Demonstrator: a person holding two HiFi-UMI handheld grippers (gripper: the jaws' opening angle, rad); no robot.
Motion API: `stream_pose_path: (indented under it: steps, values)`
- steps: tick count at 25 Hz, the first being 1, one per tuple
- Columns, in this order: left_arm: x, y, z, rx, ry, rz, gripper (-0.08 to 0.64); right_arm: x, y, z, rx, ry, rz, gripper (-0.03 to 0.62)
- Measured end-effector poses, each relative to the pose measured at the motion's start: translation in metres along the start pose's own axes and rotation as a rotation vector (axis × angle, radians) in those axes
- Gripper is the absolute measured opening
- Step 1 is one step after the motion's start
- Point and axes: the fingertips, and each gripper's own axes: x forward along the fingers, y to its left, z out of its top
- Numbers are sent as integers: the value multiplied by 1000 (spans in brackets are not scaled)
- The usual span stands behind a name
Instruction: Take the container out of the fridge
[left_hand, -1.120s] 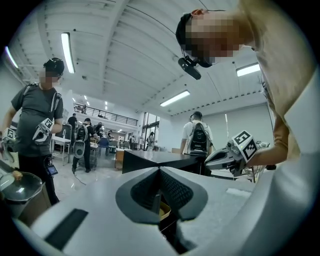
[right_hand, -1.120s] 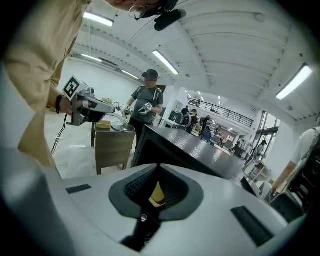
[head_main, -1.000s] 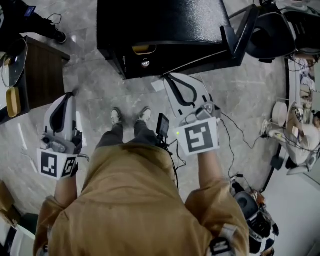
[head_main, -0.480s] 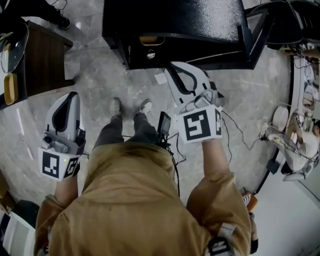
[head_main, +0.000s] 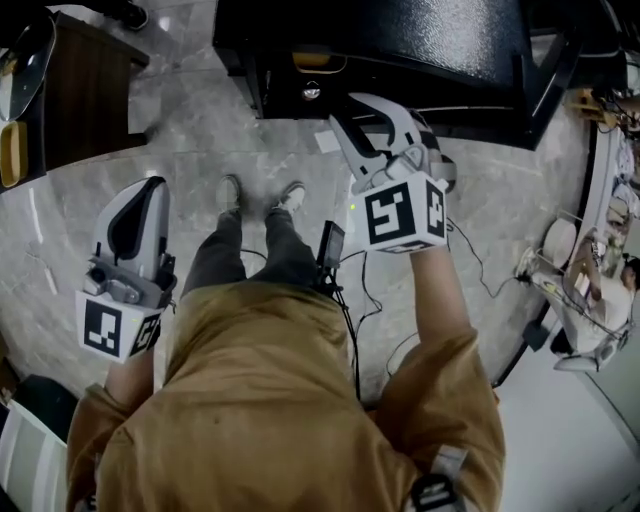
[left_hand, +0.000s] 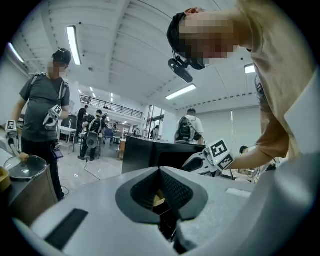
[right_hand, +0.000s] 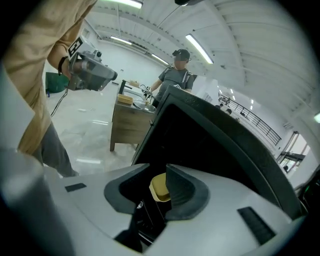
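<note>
Grey stone floor (head_main: 190, 150), with a low black fridge (head_main: 400, 40) standing open and the yellow container (right_hand: 161, 187) inside near its front edge. You are on the reach: your right gripper (head_main: 368, 118) tilts down at the opening, its fingers (right_hand: 182, 195) just opened and gripping nothing, so next bring them either side of the container and close. Your left gripper (head_main: 140, 200) hangs beside your leg, fingers together.

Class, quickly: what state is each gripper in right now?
Left gripper: shut, empty.
Right gripper: open, jaws just opening, nothing gripped; yellow container ahead.
</note>
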Motion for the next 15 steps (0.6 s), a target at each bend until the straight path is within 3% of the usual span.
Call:
stream_pose_path:
  steps: [15]
  values:
    - [26,17,-40,-62,14,20,2,83,9,-57,-256,127,128,117]
